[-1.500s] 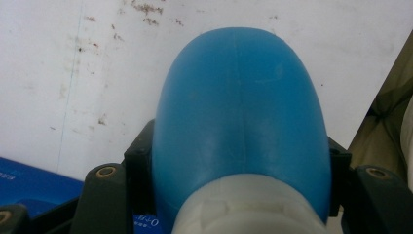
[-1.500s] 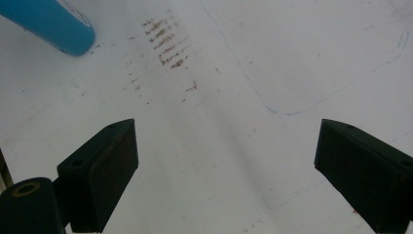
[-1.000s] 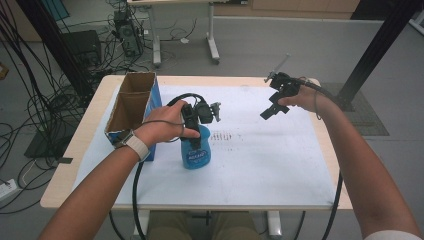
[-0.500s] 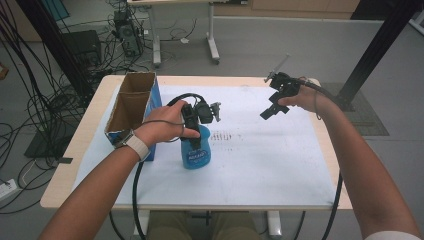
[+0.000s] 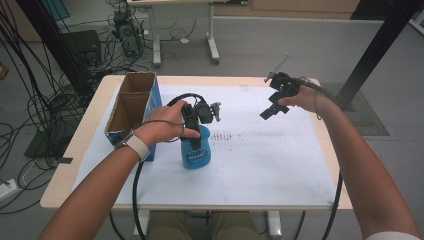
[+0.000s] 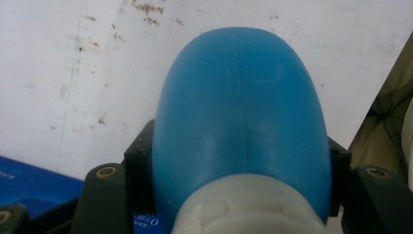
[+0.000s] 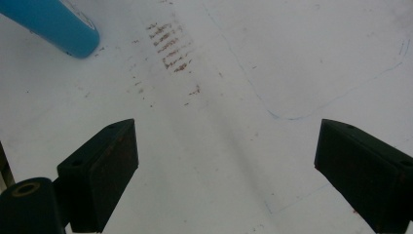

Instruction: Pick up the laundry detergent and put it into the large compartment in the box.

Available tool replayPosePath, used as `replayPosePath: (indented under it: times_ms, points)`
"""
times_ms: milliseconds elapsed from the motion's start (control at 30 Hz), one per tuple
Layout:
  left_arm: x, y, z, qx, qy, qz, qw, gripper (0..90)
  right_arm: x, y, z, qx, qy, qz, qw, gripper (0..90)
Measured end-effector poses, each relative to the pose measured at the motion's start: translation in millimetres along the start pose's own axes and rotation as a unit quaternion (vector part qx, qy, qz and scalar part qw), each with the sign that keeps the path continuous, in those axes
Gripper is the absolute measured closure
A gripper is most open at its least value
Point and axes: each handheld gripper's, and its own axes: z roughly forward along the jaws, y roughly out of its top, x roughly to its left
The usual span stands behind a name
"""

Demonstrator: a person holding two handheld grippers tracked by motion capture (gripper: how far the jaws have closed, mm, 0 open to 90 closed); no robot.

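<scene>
Clamping the blue bottle (image 5: pixel 196 150) near its neck, left gripper (image 5: pixel 192 131) holds smooth, probably slippery plastic; right gripper (image 5: pixel 276 104) jaws apart, empty.

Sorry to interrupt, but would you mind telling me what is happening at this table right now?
A person works with a gripper in each hand. The left gripper is shut on a blue bottle standing upright on the white table, beside an open cardboard box. The right gripper is open, holding nothing, raised over the table's far right side.

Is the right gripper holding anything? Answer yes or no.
No: the right gripper has its jaws wide apart with nothing but the white table cover between them.
</scene>
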Motion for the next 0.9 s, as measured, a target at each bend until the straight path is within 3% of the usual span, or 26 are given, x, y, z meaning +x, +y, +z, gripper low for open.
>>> replayPosePath:
  times_ms: [900]
  points:
    - [0.3,0.2,-0.3,0.001,-0.001,0.003,1.0,37.9,0.7,-0.4,0.3,0.002,0.002,0.0,1.0,8.8]
